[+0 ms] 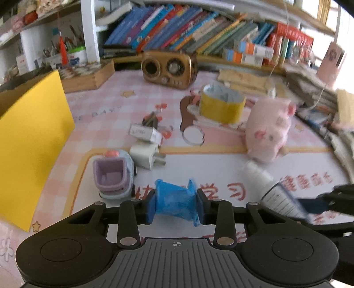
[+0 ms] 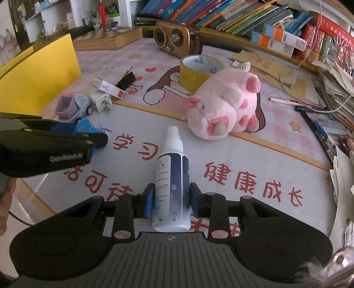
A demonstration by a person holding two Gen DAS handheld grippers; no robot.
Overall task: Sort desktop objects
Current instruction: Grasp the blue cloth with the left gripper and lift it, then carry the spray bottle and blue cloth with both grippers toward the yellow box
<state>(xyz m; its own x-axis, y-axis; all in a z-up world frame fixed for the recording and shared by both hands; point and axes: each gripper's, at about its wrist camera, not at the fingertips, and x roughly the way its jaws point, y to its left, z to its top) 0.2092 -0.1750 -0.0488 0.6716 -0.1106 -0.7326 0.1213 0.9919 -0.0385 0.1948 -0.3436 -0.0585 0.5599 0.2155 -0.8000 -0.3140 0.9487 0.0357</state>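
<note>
Grippers are both loaded. Left gripper is pinching a crumpled blue plastic wad between its pads, wad bulging out past both sides. Right gripper is clamping a white spray bottle across its blue-labelled body, nozzle pointing away from the camera toward the pink plush pig. Bottle base is sitting close to the gripper body.

Both are hovering over the pink checked desk mat with red characters, left gripper showing at the left edge of the right wrist view, blue wad visible in its tips.

On the mat: purple and blue toy car is sitting just ahead-left of the left gripper, white charger plug just beside it, small white box behind that, black binder clip further back. Yellow tape roll is standing behind the pig, touching or nearly so. Gold retro radio is sitting at the back near the row of books. Yellow box is standing on the left edge of the desk. Left wrist view is motion-blurred.
</note>
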